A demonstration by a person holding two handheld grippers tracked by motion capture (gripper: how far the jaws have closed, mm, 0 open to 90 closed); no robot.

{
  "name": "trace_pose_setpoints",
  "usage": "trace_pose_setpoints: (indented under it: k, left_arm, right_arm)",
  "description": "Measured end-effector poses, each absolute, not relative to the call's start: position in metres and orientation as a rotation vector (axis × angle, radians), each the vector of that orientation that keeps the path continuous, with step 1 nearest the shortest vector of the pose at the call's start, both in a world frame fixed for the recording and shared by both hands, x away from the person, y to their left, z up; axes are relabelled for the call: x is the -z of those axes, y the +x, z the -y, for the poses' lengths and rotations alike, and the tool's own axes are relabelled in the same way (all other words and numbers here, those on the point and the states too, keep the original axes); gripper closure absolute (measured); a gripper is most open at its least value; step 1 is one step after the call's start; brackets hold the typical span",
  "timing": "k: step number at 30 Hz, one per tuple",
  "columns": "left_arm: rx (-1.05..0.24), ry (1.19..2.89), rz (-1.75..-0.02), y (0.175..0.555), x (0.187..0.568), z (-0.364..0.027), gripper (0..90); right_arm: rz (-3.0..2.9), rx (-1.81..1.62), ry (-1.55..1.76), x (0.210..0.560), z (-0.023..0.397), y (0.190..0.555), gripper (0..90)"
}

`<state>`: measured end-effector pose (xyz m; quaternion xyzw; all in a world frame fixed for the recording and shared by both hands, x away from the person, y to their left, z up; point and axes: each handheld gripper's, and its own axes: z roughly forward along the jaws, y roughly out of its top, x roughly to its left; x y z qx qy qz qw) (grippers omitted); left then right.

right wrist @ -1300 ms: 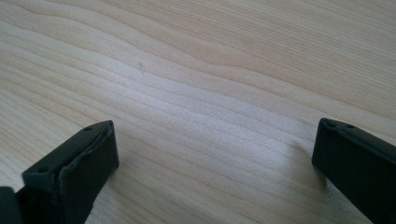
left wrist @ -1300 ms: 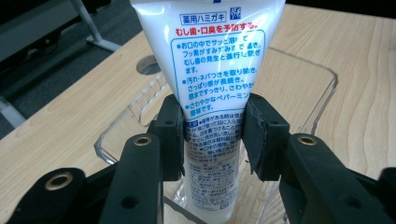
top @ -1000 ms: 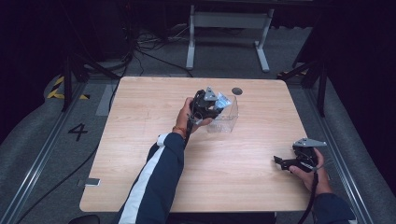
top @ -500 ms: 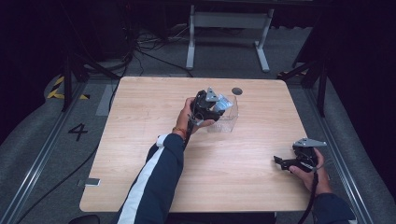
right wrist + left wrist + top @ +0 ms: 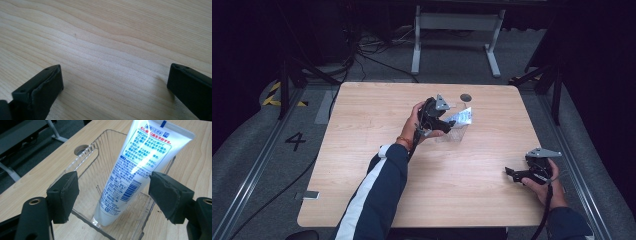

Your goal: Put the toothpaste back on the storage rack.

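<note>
The left gripper has just been opening its fingers; they stand apart, and the toothpaste tube between them is free, cap down, leaning in the clear plastic holder on the bench. It seems released there to stand. The left forearm reaches forward. The right gripper rests low, fingers apart, empty.

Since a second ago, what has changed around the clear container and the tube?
The left gripper has just been opening its jaws: they now stand apart on either side of the toothpaste tube, no longer touching it. The tube is let go and leans cap-down inside the clear container. The left hand has barely shifted. The right gripper lies open over the table as before, and the container has not moved.
</note>
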<state>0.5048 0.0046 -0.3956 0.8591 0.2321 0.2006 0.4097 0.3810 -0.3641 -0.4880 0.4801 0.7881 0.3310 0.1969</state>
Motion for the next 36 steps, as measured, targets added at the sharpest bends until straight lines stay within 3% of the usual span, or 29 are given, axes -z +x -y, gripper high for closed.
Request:
trace_pose_setpoints:
  k: [20, 36]
  left_arm:
    - [-0.559, 2.229, -0.506, 0.477, 0.373, -0.032, 23.4]
    - [-0.610, 2.288, -0.485, 0.451, 0.371, -0.077, 23.0]
  right_arm:
    - [-2.207, -0.926, 1.344, 0.488, 0.364, 0.381, 0.5]
    - [-2.205, -0.923, 1.343, 0.488, 0.364, 0.381, 0.5]
